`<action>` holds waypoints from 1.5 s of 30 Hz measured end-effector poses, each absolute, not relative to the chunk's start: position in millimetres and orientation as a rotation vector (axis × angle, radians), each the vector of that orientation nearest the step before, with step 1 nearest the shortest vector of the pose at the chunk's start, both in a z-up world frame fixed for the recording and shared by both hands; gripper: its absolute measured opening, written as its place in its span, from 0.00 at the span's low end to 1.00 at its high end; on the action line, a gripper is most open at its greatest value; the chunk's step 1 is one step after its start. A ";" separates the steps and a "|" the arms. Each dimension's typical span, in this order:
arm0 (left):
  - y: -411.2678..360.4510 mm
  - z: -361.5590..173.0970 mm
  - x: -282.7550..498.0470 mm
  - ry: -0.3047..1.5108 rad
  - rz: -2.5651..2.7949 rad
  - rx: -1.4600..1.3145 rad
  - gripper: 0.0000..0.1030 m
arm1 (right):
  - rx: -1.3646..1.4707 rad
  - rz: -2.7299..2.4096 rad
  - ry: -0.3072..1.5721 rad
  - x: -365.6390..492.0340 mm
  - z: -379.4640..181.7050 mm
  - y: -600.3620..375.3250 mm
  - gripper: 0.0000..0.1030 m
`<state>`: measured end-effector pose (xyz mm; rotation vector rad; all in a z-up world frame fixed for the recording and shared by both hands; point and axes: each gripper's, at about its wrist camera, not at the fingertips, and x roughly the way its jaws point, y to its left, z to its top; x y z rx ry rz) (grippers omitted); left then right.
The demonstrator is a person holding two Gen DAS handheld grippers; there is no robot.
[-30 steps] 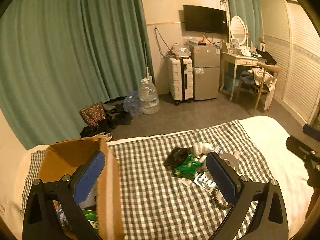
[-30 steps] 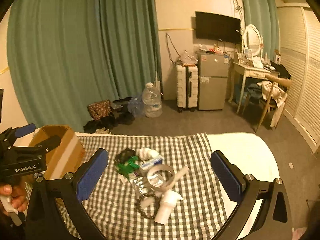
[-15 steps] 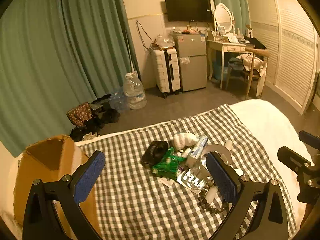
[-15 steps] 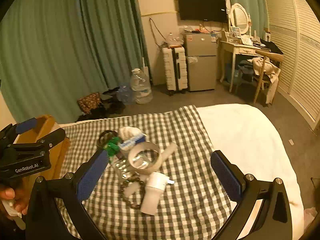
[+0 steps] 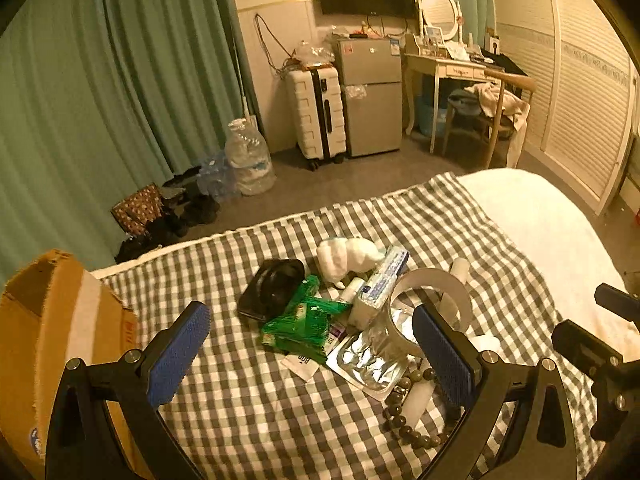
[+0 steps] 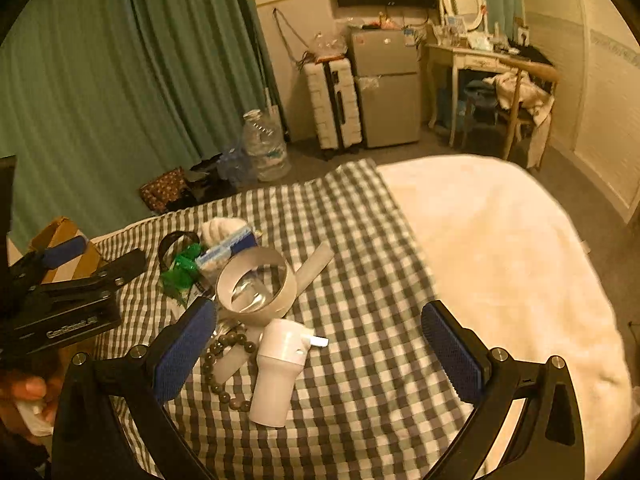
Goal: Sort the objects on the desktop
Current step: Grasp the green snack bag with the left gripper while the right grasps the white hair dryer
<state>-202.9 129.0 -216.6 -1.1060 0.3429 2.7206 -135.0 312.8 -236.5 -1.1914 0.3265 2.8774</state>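
Note:
A pile of small items lies on the checked cloth: a black case, a green packet, a white cloth bundle, a toothpaste box, a tape roll, a blister pack and a bead bracelet. My left gripper hangs open just above the near side of the pile, holding nothing. In the right wrist view a white bottle lies between the fingers of my open right gripper, beside the bead bracelet and tape roll.
An open cardboard box stands at the left edge of the cloth. A bare white bedspread stretches to the right. The left gripper and a hand sit left of the pile. Floor, suitcase and fridge lie beyond the bed.
My left gripper has swung right from over the cardboard box to the pile. Both grippers have come lower and closer to the items; both stay open.

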 end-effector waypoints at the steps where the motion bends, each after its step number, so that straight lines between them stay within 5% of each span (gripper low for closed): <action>1: 129.9 -222.0 -206.3 0.348 2.715 -1.114 1.00 | -1.200 2.874 0.326 -136.8 -240.7 312.0 1.00; 24: 106.1 -301.2 -264.6 0.231 2.703 -1.337 1.00 | -1.501 2.798 0.271 -172.6 -314.2 276.6 1.00; 27: 105.8 -305.7 -266.9 0.212 2.665 -1.342 0.78 | -1.550 2.773 0.257 -175.7 -325.4 274.4 0.98; 31: 104.5 -305.8 -264.0 0.153 2.603 -1.337 0.54 | -1.605 2.733 0.262 -178.5 -336.2 276.1 0.87; 33: 106.8 -304.7 -260.4 0.165 2.594 -1.340 0.52 | -1.602 2.741 0.269 -176.8 -335.0 277.1 0.80; 36: 108.2 -301.6 -255.9 0.190 2.584 -1.349 0.47 | -1.601 2.753 0.280 -174.2 -329.8 277.2 0.44; 45: 104.7 -264.0 -238.9 0.176 2.606 -1.304 0.45 | -1.561 2.761 0.291 -174.2 -313.7 277.9 0.43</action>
